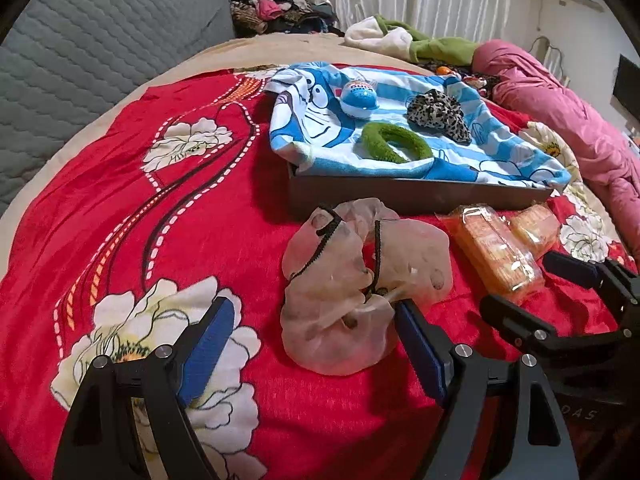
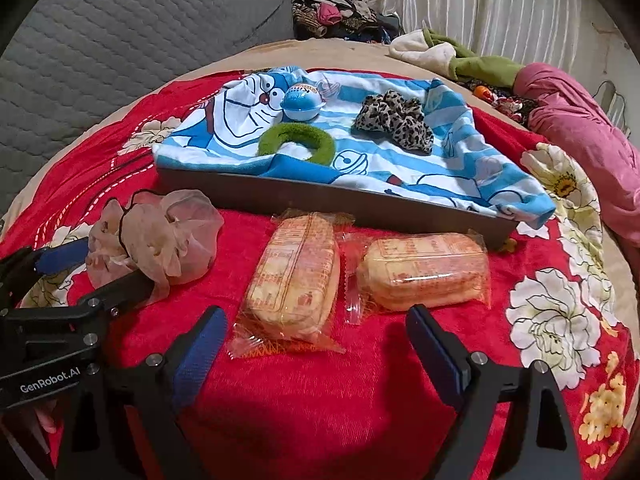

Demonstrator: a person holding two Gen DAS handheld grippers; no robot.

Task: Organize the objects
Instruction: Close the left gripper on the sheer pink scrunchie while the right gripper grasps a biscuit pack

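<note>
red floral blanket (image 2: 320,400) covered the bed, grey quilted headboard (image 1: 88,48) behind, white curtain (image 2: 500,4) at the far side. landmark: a dark shallow tray (image 2: 320,200) lined with a blue-and-white cartoon towel (image 2: 460,168), sitting mid-bed.

on the towel in the tray: a blue-and-white egg-shaped capsule (image 2: 301,103), a green fuzzy ring (image 2: 298,142) in front of it, a leopard-print scrunchie (image 2: 394,120) to the right of both.

just in front of the tray on the blanket: two wrapped orange snack packs (image 2: 294,280) (image 2: 424,276) side by side, touching or nearly so, and a sheer pale scrunchie with black cord (image 1: 356,280) off the tray's left front corner.

left gripper (image 1: 316,344) was wide open, blue pads apart, holding nothing; its right finger (image 1: 420,348) sat at the near edge of the sheer scrunchie, cannot tell if touching. the scrunchie lay mostly ahead of the jaws, not clamped.

right gripper (image 2: 316,348) was also wide open and empty, above the blanket in front of the tray; the near end of the left snack pack lay just ahead of the gap between its fingers, no pad on it.

pink bedding (image 1: 560,100) and a clothes pile (image 1: 276,4) lay beyond the tray.
</note>
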